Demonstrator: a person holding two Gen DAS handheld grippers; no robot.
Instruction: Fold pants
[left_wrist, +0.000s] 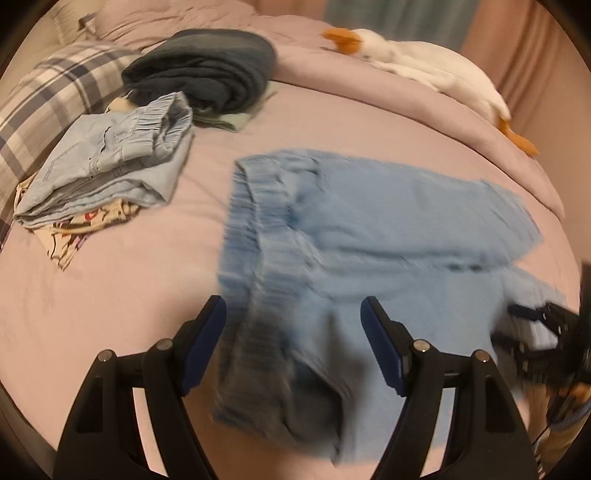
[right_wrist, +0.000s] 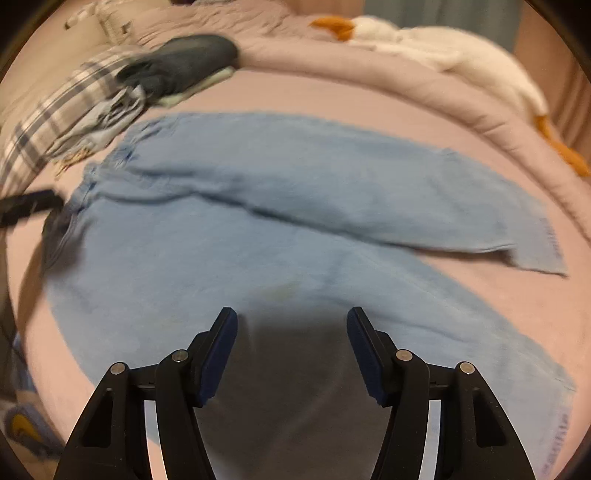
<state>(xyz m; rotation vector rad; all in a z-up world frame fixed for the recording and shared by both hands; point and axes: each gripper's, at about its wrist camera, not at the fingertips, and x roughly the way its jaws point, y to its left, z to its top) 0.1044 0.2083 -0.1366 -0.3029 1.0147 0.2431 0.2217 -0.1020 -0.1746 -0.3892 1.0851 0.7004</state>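
With both the left gripper (left_wrist: 293, 321) and right gripper (right_wrist: 291, 332) gaping over the pants (right_wrist: 258, 229), pinch the near edge squarely.

We see both tools alike: left gripper (left_wrist: 293, 312) and right gripper (right_wrist: 291, 319) have matte black angular arms, ridged dark-blue pads (right_wrist: 221, 354), and round silver pivot screws (left_wrist: 419, 345) (two per finger).

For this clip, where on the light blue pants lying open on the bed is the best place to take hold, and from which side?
Probably the elastic waistband of the light blue pants, approached from the near edge by the left gripper, whose jaws stand open over it. It is the thickest, gathered edge. The right gripper, also open, hovers over the near leg.
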